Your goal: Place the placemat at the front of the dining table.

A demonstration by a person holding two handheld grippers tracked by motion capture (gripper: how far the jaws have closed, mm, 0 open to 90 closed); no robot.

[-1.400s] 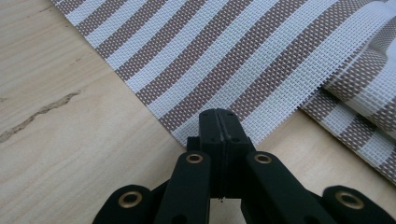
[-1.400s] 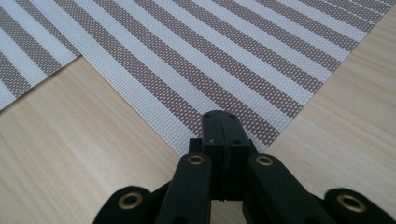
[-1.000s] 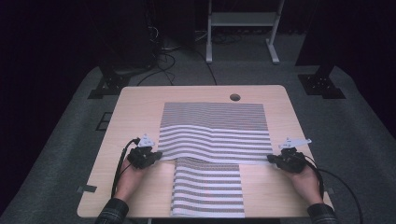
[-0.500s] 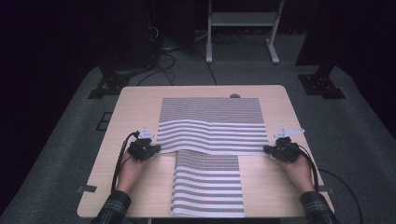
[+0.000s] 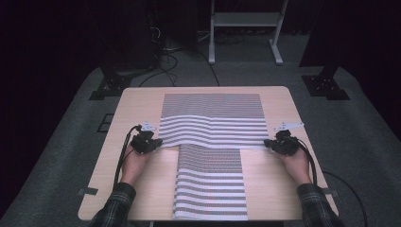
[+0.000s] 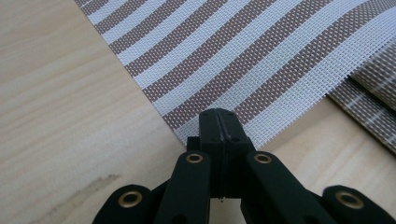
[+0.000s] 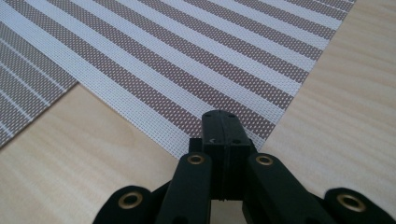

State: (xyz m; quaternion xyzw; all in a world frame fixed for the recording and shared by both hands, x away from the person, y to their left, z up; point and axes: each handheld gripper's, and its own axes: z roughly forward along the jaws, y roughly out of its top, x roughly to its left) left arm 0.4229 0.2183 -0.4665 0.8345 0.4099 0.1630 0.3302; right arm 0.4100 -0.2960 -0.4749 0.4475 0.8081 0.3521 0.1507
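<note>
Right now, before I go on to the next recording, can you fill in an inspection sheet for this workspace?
Surface: light wooden table, flat, with a small round hole near its far edge.
Job's things: wide striped mat lying across the table; narrow striped mat running from under its near edge to the table's near edge.
Clutter: nothing seen.
Grippers: left gripper shut on the wide mat's near left corner; right gripper shut on its near right corner.
Cables: a black cable trails from each gripper along the forearm.
Surroundings: dark room, grey carpet, white stand behind, loose floor cables.
</note>
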